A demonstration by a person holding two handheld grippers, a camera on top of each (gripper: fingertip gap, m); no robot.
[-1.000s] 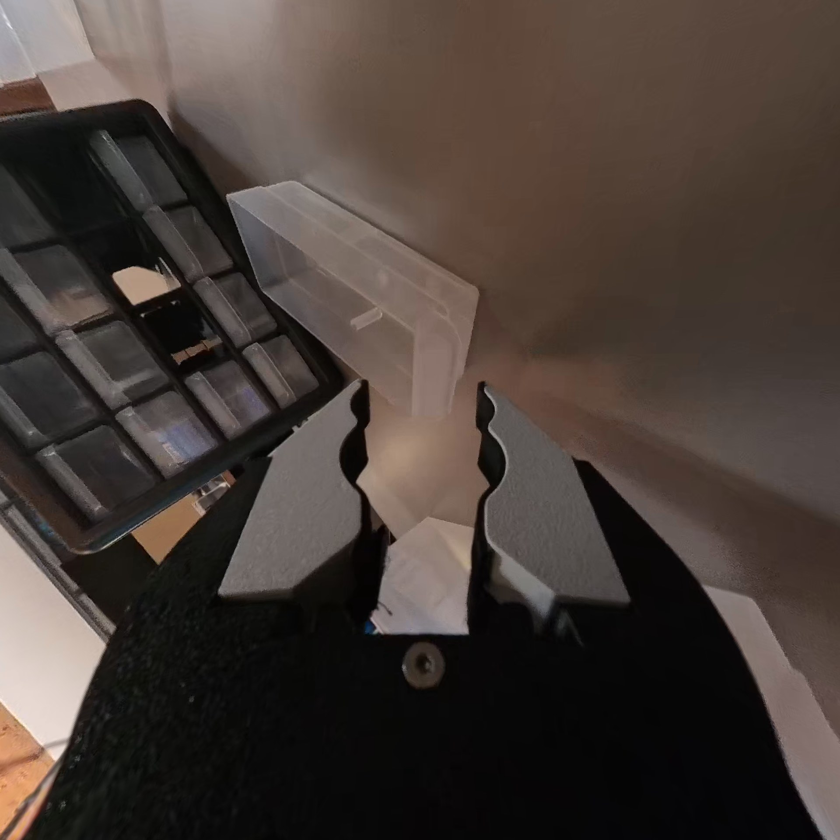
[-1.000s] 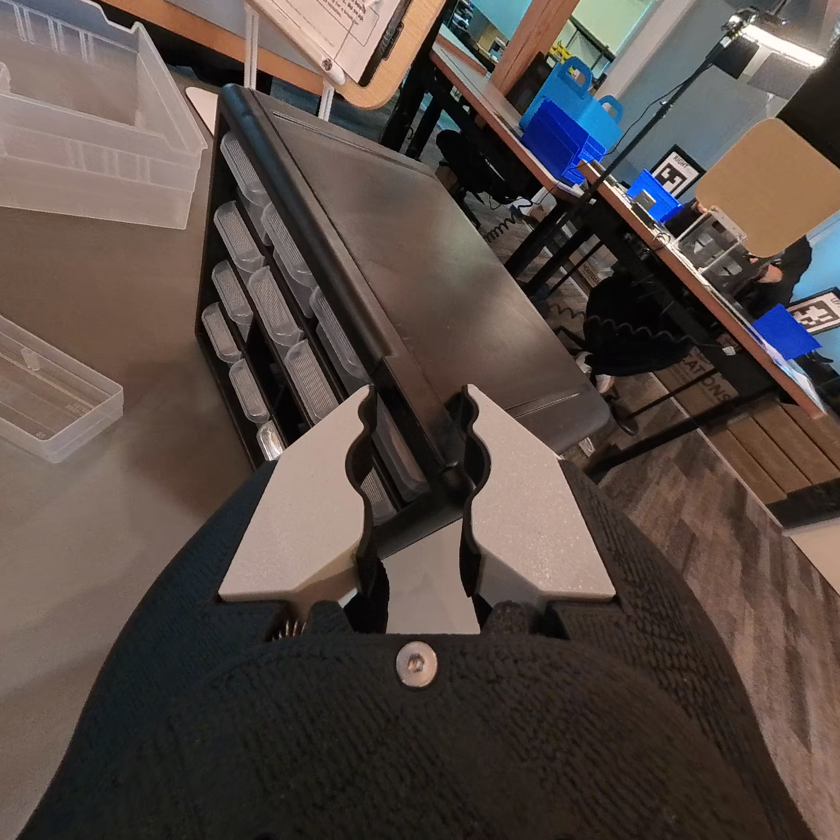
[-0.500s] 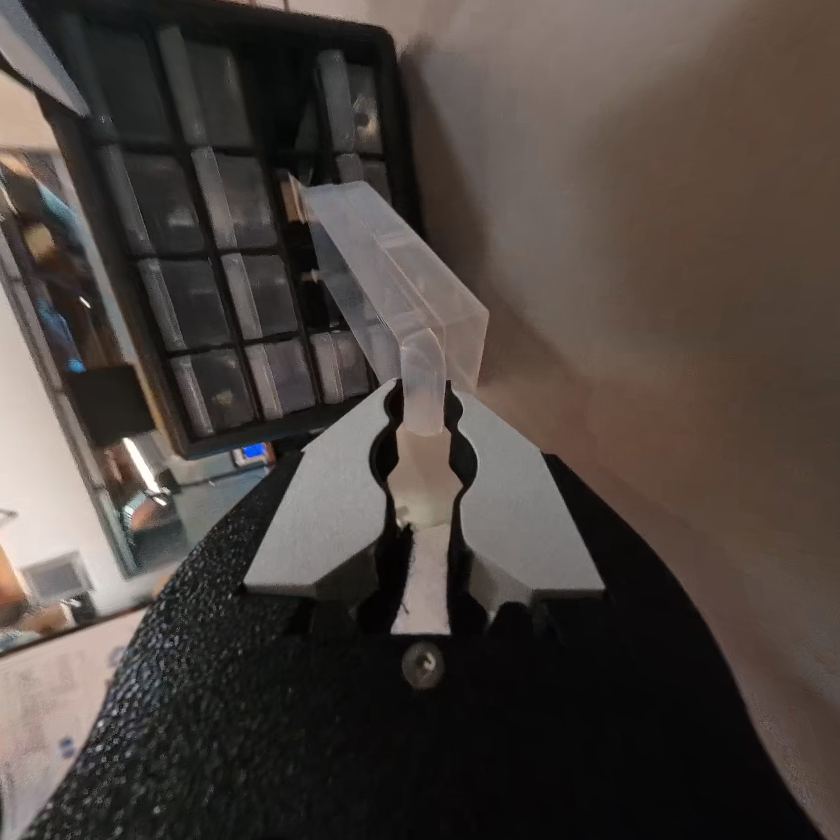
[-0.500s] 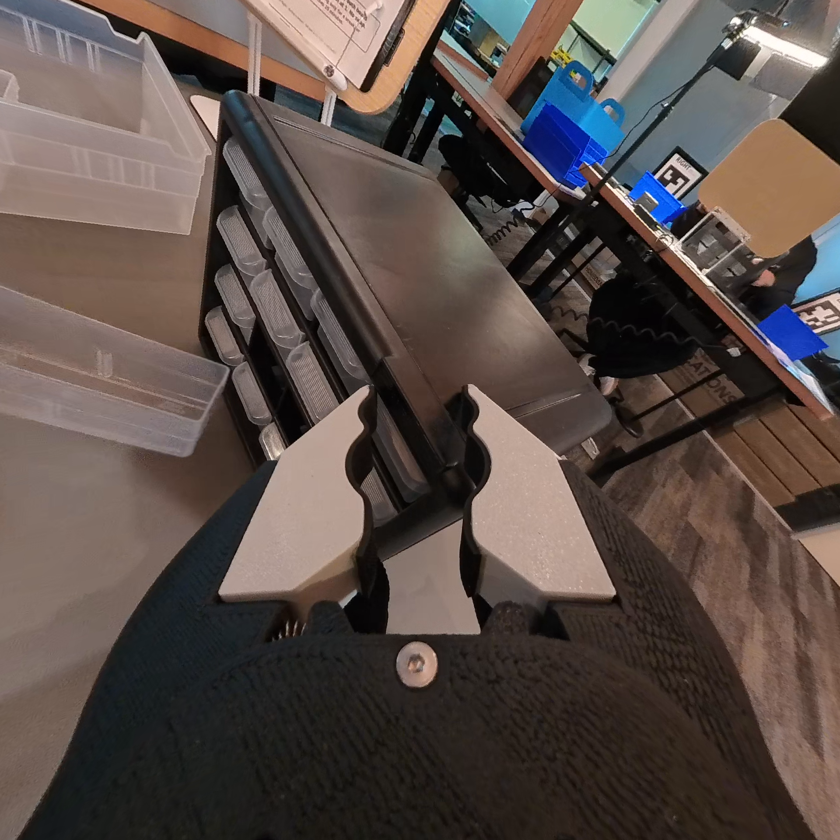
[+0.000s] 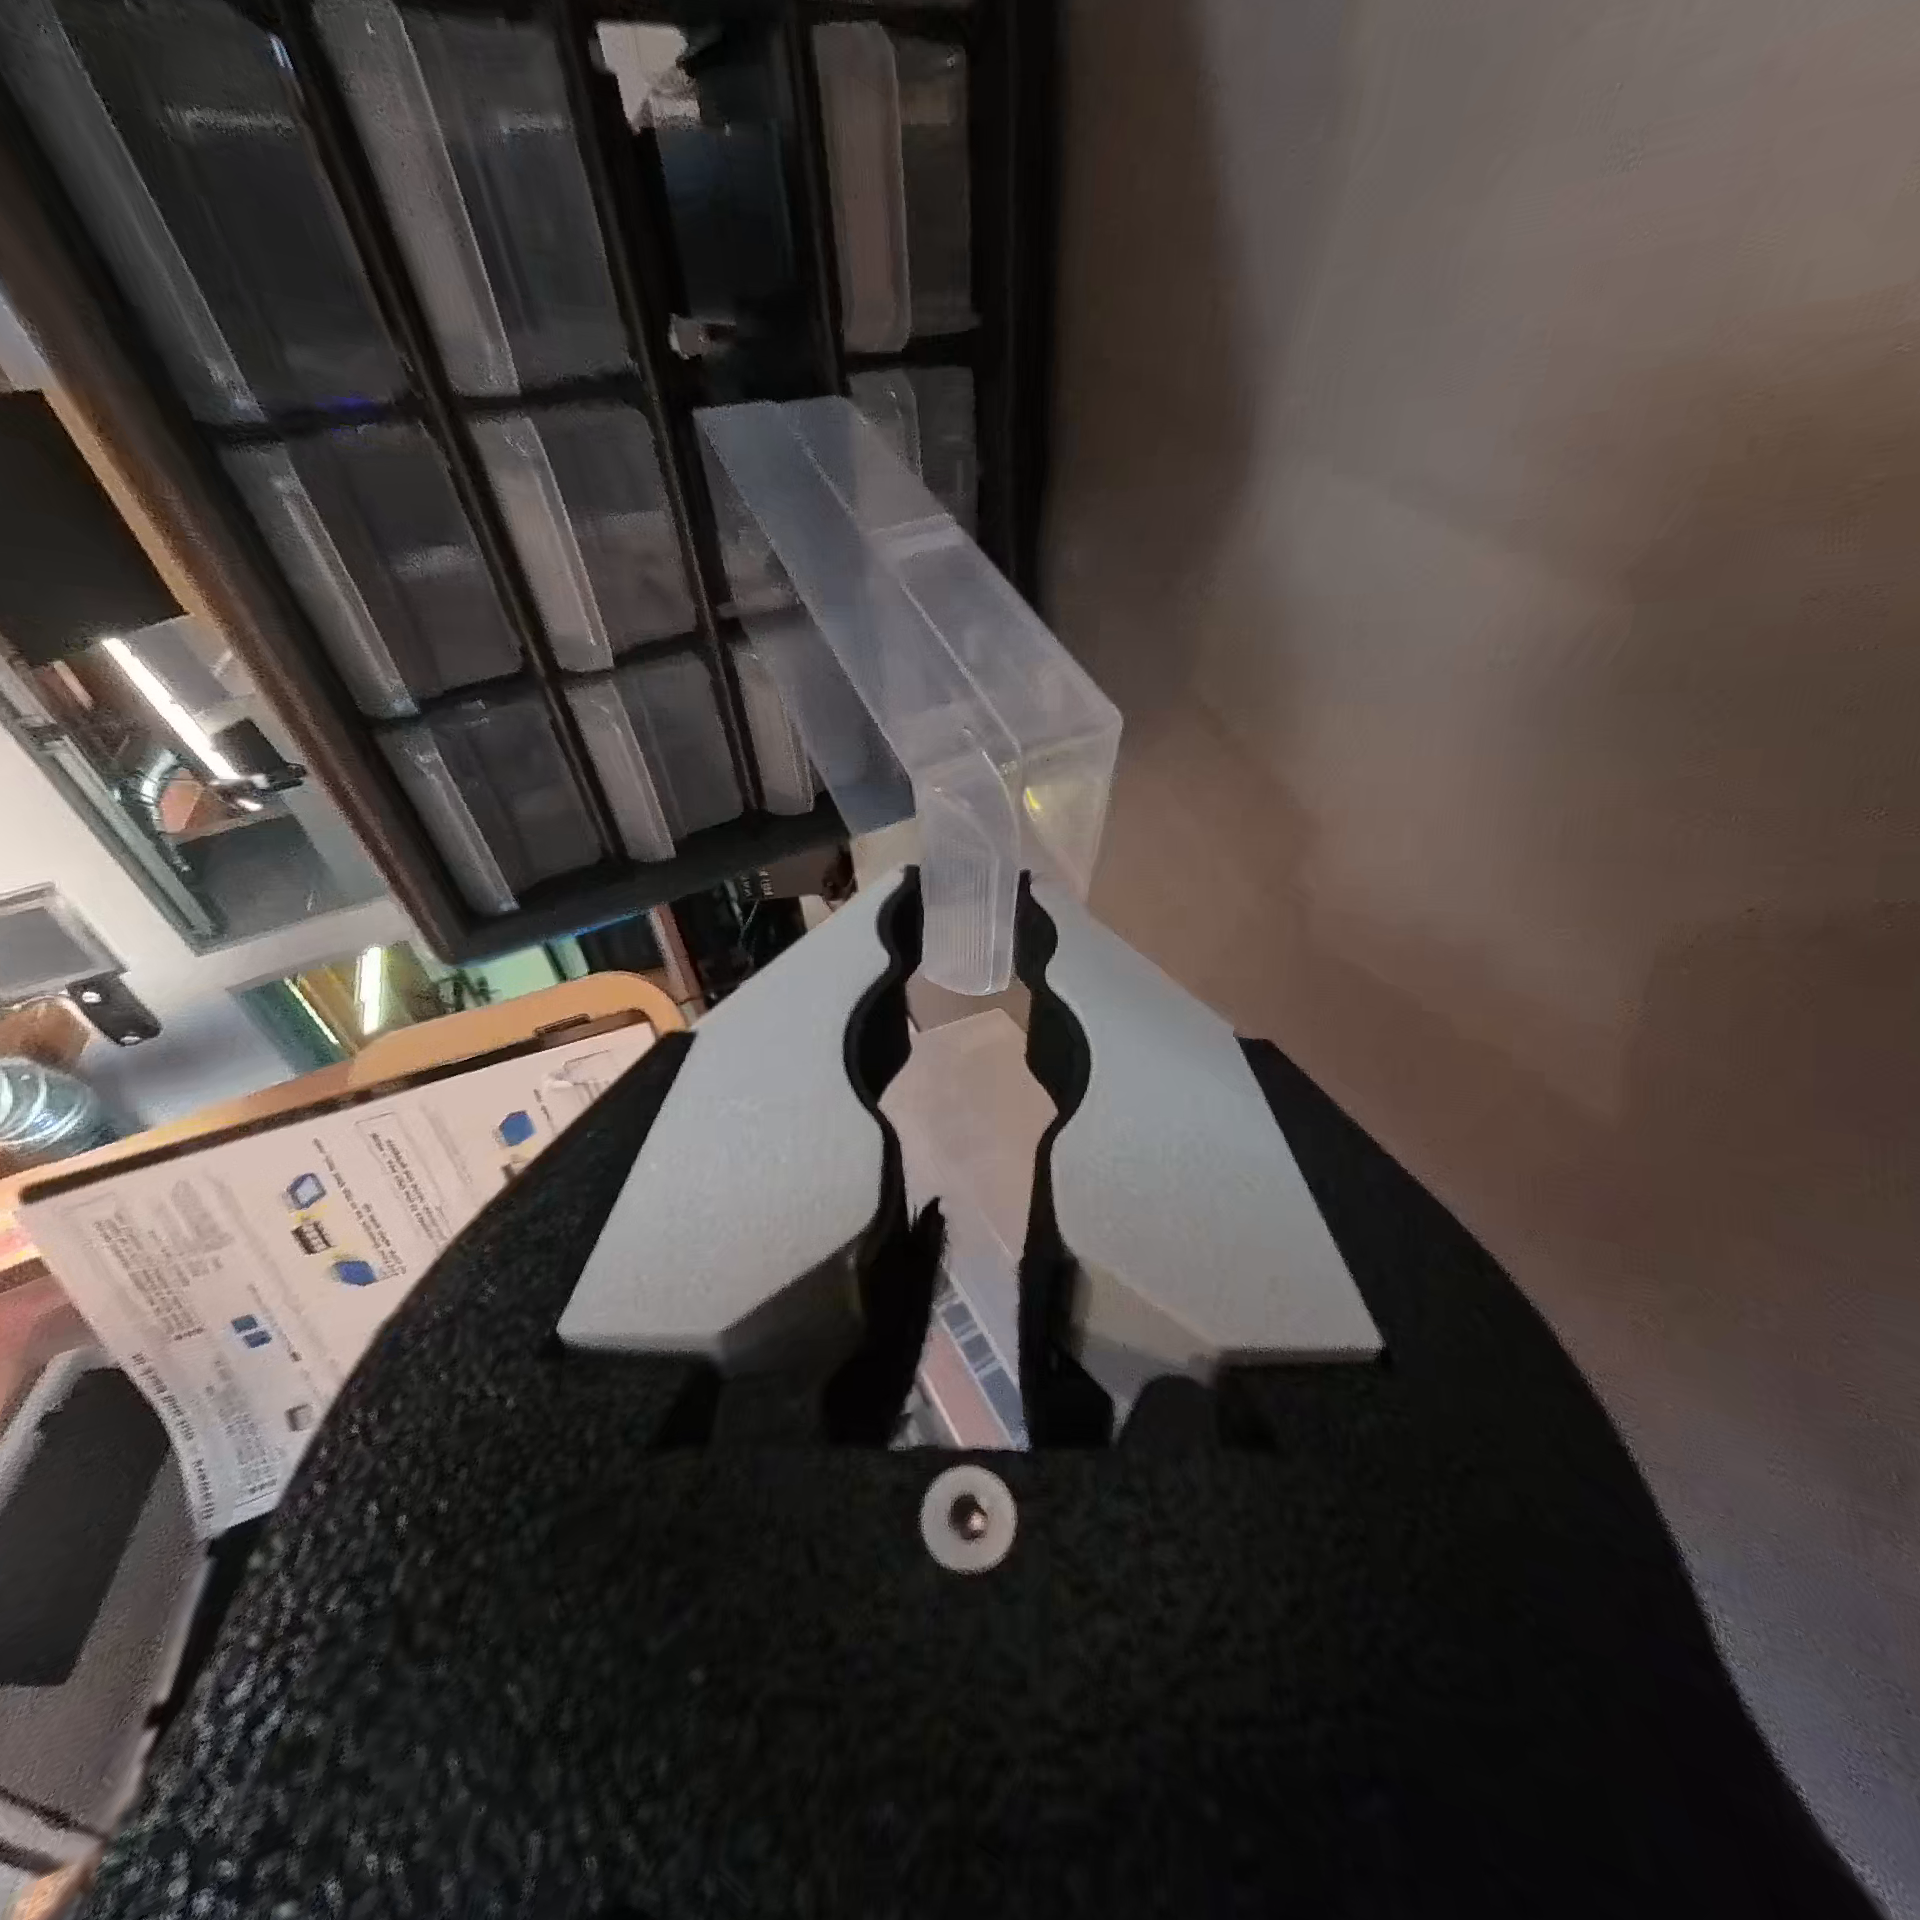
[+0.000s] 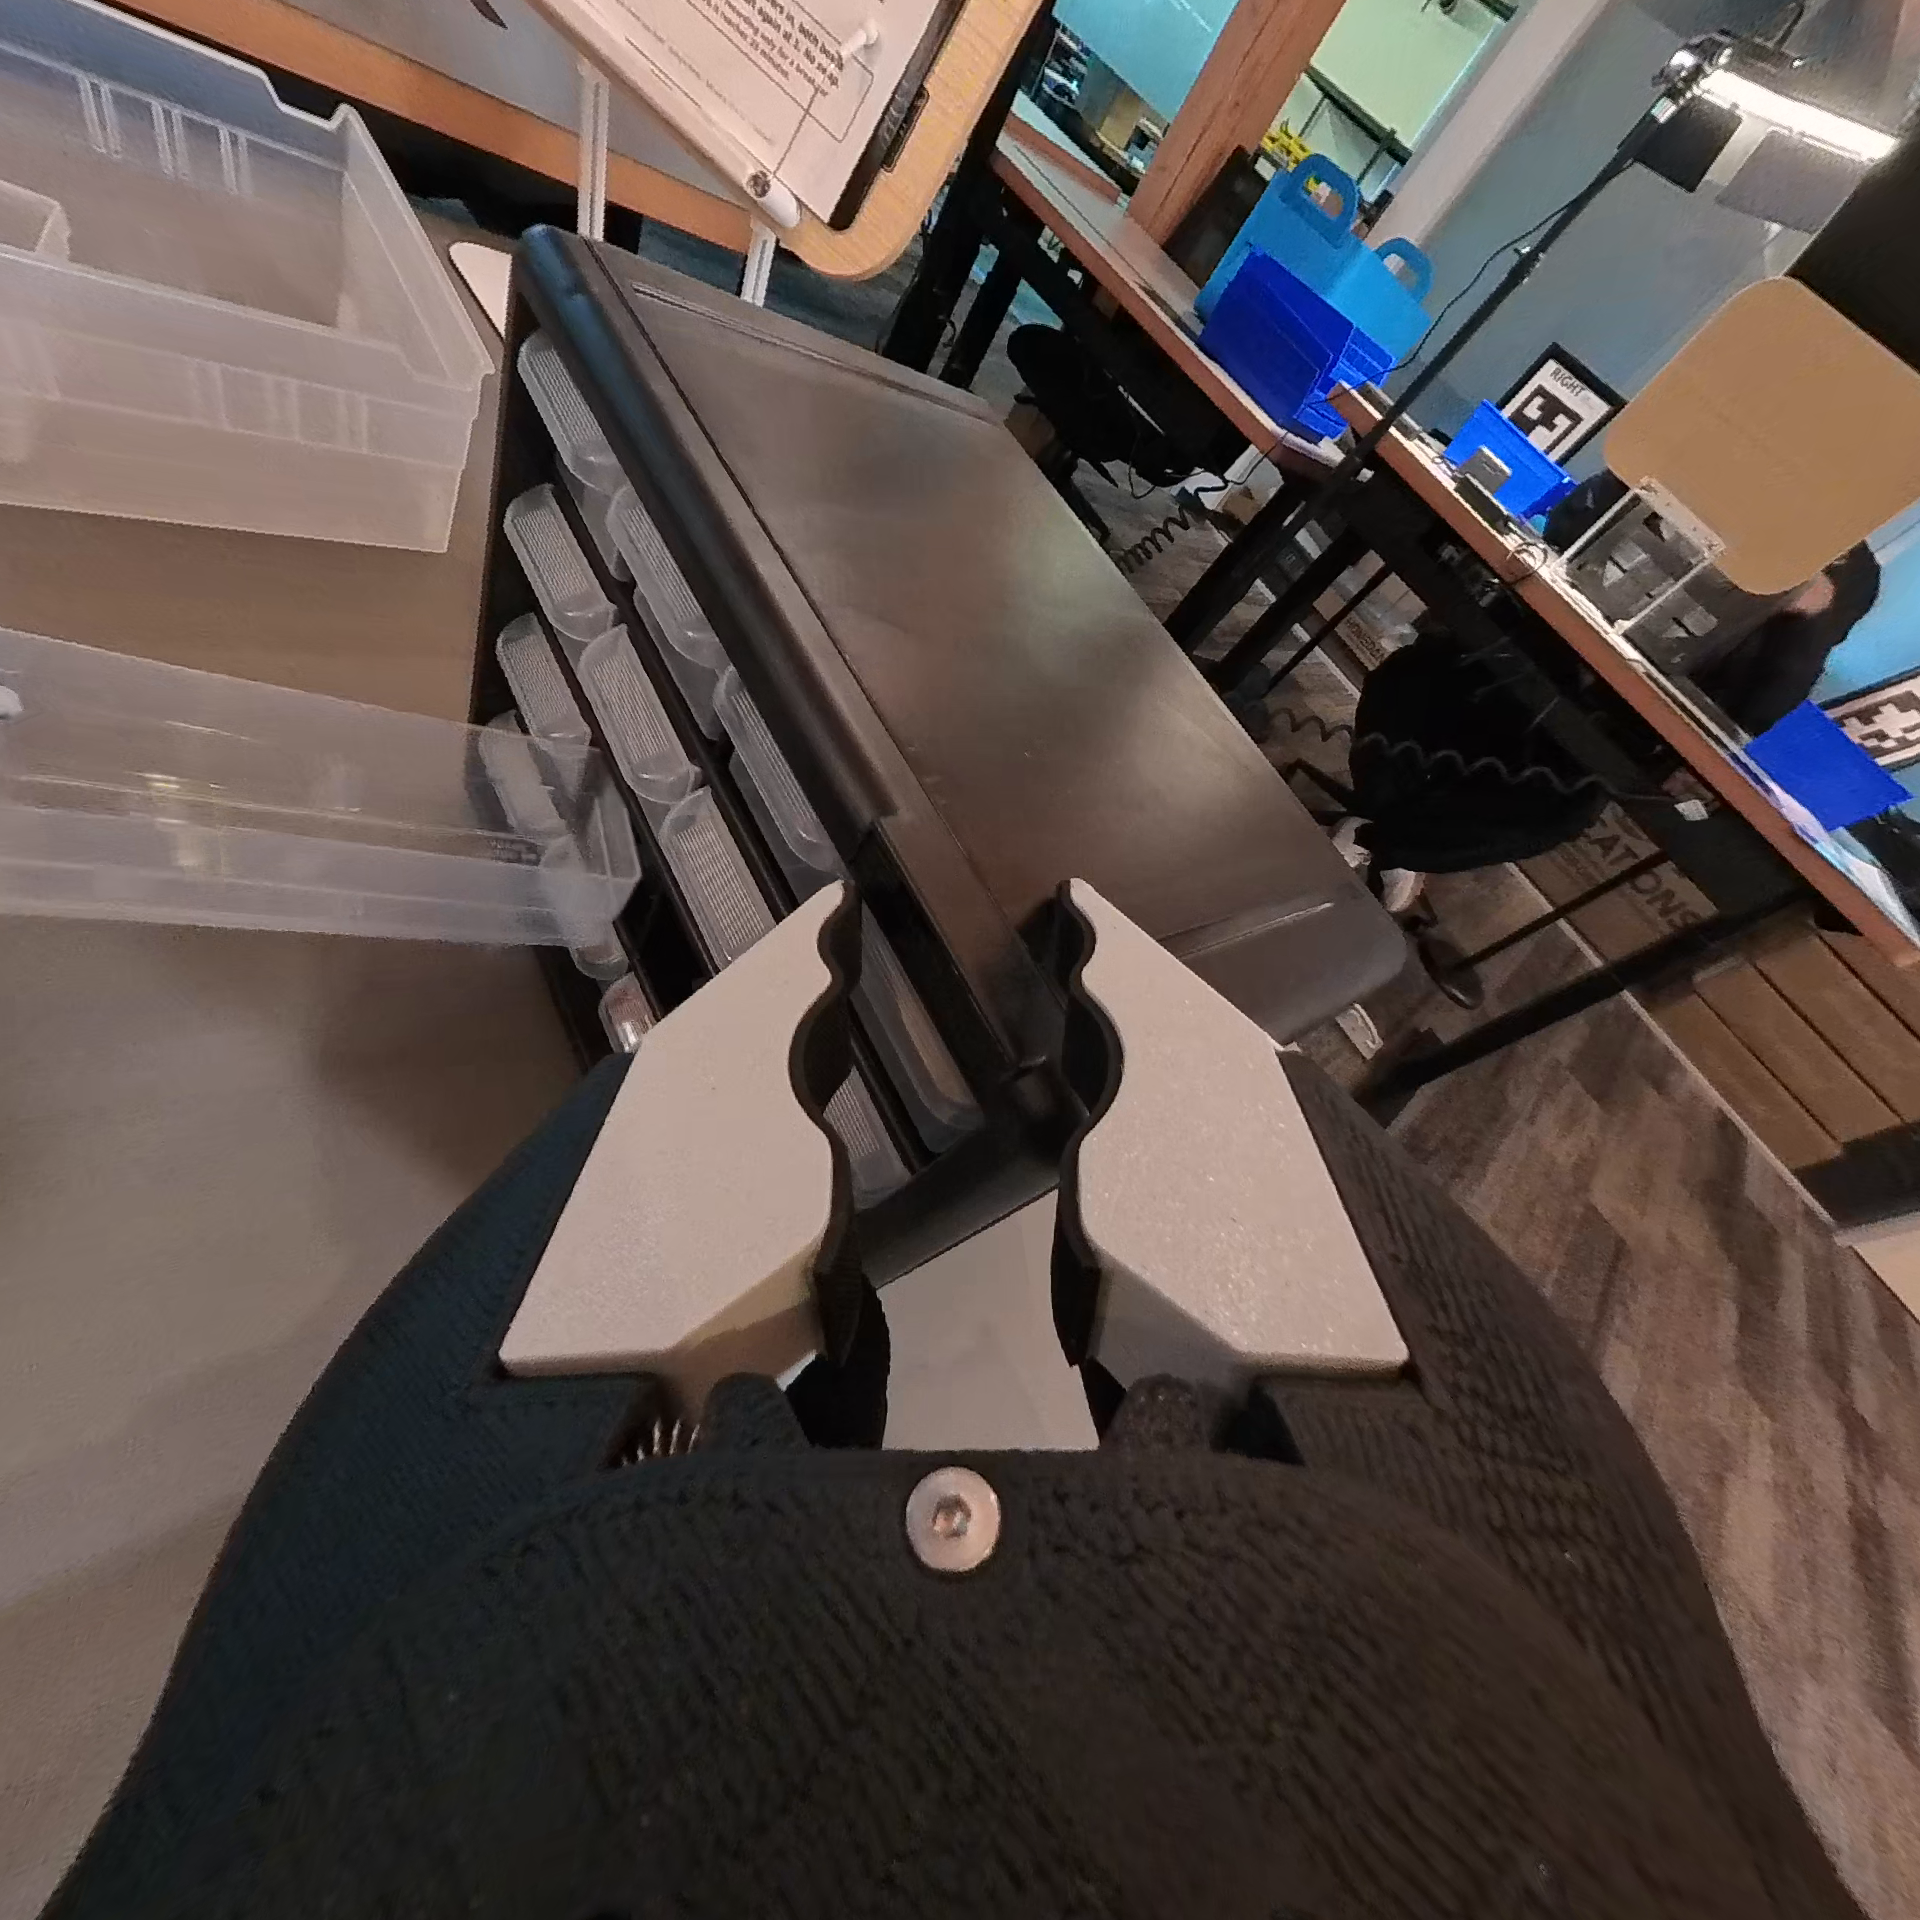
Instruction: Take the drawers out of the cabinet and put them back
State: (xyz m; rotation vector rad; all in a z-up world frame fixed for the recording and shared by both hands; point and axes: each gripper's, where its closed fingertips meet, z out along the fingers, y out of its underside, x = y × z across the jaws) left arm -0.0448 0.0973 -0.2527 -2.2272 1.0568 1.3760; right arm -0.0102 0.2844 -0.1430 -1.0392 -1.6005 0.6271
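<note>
Fingers (image 5: pixel 790 1132) of the left gripper (image 5: pixel 968 935) are clamped on the handle tab of a clear plastic drawer (image 5: pixel 914 665), which hangs in the air with its far end at the front of the black cabinet (image 5: pixel 436 499), by the grid of slots; whether that end has entered a slot cannot be told. In the right wrist view the same drawer (image 6: pixel 260 810) reaches in from the left, its end just at the cabinet's face among the other small clear drawers (image 6: pixel 634 727) seated in their rows. Over there, the right gripper (image 6: pixel 961 935) has its fingers (image 6: pixel 707 1153) closed on the raised front edge of the cabinet's top (image 6: pixel 935 665), near its corner. A larger clear bin (image 6: pixel 208 374) sits on the tabletop (image 6: pixel 208 1195) beside the cabinet. Behind stands a wooden board with a printed sheet (image 6: pixel 790 94), and farther off are tables with blue containers (image 6: pixel 1309 301).
</note>
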